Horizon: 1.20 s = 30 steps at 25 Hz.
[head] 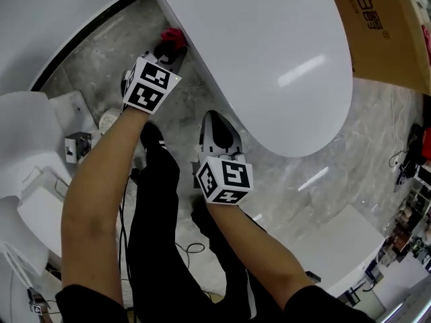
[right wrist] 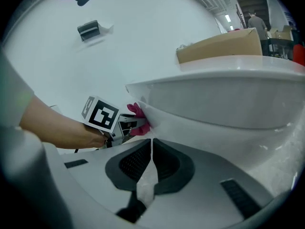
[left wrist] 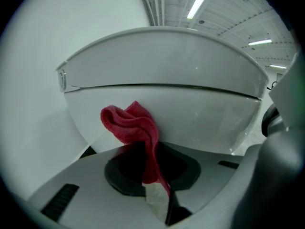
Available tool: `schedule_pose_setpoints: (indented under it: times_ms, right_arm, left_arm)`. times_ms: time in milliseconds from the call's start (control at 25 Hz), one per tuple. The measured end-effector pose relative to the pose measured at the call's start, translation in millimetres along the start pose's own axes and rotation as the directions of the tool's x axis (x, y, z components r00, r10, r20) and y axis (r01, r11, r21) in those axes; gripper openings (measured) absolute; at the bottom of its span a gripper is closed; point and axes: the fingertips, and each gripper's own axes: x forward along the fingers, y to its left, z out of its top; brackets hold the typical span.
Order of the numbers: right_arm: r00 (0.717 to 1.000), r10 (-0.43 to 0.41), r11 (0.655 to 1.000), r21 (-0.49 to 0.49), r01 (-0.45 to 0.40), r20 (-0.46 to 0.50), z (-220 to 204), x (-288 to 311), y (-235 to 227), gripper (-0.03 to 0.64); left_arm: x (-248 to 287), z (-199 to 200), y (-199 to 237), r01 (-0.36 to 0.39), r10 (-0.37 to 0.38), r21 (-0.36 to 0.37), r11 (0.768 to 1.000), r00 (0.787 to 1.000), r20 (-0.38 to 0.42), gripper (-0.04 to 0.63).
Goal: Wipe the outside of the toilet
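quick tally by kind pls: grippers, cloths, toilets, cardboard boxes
grippers: 2 (left gripper, right gripper)
cloth: 1
toilet: 1
box: 1
total: 5

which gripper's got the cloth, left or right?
The left gripper: its fingers are shut on the red cloth, held against the outside of the toilet bowl. The right gripper is shut with nothing in it.
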Motion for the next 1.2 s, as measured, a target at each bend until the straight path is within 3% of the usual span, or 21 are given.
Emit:
schedule_pose_setpoints:
  times_ms: [240, 440, 560, 680, 880, 1080, 1200]
  right_arm:
    - [0.999, 0.023, 1.0, -0.012, -0.023, -0.035, -44, -32, -31, 0.038]
    - [0.996, -0.079, 0.997, 0.004, 0.079, -0.04, -68, -21, -65, 0.038]
    - [0.99, -0.142, 0.987, 0.074, 0.14, 0.022, -70, -14, -83, 0.038]
    - [0.988, -0.148, 0.982, 0.128, 0.14, 0.054, -71, -11, -90, 0.038]
    - [0.997, -0.065, 0.976, 0.209, 0.055, 0.039, -68, -18, -79, 0.038]
    - [0.994, -0.033, 0.983, 0.184, 0.013, 0.107, -48, -30, -72, 0.038]
    - [0.992, -0.037, 0.987, 0.163, 0.017, 0.12, -49, -36, -72, 0.038]
  left_arm:
    - [-7, -9, -68, 0.008, -0.008, 0.004, 1.0, 0.999, 0.037, 0.074]
    - [-8, -13, -85, 0.031, -0.029, -0.012, 0.999, 0.989, 0.144, 0.072]
    - [-9, -11, -87, 0.044, -0.048, 0.028, 0.999, 0.987, 0.153, 0.072]
    - [-11, -15, -96, 0.066, -0.071, 0.046, 0.997, 0.988, 0.14, 0.072]
    - [-14, -23, -138, 0.232, -0.245, 0.212, 0.949, 0.969, 0.034, 0.071]
    - [-16, -23, -151, 0.267, -0.277, 0.277, 0.923, 0.961, -0.003, 0.069]
    - [-17, -25, -171, 0.317, -0.324, 0.297, 0.901, 0.946, -0.03, 0.069]
